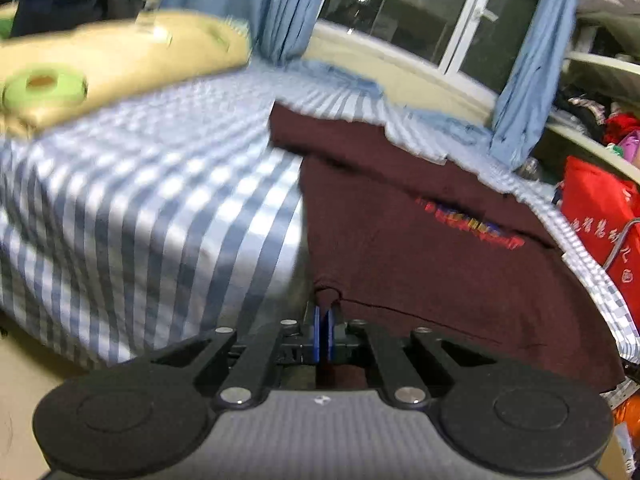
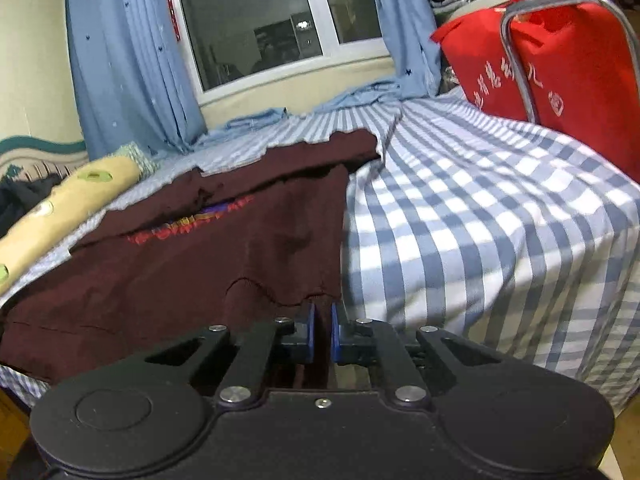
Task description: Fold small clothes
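On the left a cream bolster pillow [image 2: 68, 208] with green patches lies along the bed [image 2: 480, 216], whose sheet is a soft blue-and-white check; beside it a dark maroon shirt [image 2: 192, 264], matte knit with a bright printed logo, is spread flat with its hem hanging over the near bed edge; the left gripper [image 1: 324, 320] has its blue-padded jaws pressed together on the hem's left corner; the right gripper [image 2: 322, 322] pinches the hem's right corner, jaws nearly together; right of the shirt the sheet lies bare up to a glossy red bag [image 2: 560, 68].
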The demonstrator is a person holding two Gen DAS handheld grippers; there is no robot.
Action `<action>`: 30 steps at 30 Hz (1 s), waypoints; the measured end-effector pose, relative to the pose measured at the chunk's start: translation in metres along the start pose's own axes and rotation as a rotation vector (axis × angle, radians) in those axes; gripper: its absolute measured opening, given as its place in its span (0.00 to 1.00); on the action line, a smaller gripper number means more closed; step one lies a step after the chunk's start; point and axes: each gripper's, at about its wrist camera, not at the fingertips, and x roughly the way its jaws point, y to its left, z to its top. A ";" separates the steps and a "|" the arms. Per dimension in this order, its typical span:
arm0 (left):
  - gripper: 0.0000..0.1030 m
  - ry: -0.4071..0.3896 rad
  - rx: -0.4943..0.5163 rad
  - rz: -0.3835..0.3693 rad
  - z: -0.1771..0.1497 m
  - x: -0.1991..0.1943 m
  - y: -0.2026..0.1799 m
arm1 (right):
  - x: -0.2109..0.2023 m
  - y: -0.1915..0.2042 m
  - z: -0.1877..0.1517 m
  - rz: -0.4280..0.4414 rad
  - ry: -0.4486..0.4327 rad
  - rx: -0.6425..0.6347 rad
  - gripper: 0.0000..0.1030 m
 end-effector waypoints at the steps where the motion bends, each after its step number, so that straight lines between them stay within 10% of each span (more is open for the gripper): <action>1: 0.02 0.022 -0.019 -0.006 -0.004 0.005 0.004 | 0.001 0.000 -0.003 -0.003 0.002 -0.004 0.07; 9: 0.04 0.030 -0.005 -0.011 -0.010 0.012 -0.002 | -0.010 0.023 -0.005 -0.030 -0.059 -0.235 0.21; 19: 0.87 -0.055 0.059 0.073 -0.009 -0.007 -0.019 | -0.027 0.079 -0.036 -0.059 -0.146 -0.761 0.90; 30: 0.99 -0.093 0.188 0.076 -0.020 -0.005 -0.057 | 0.037 0.116 -0.100 -0.182 -0.129 -1.264 0.98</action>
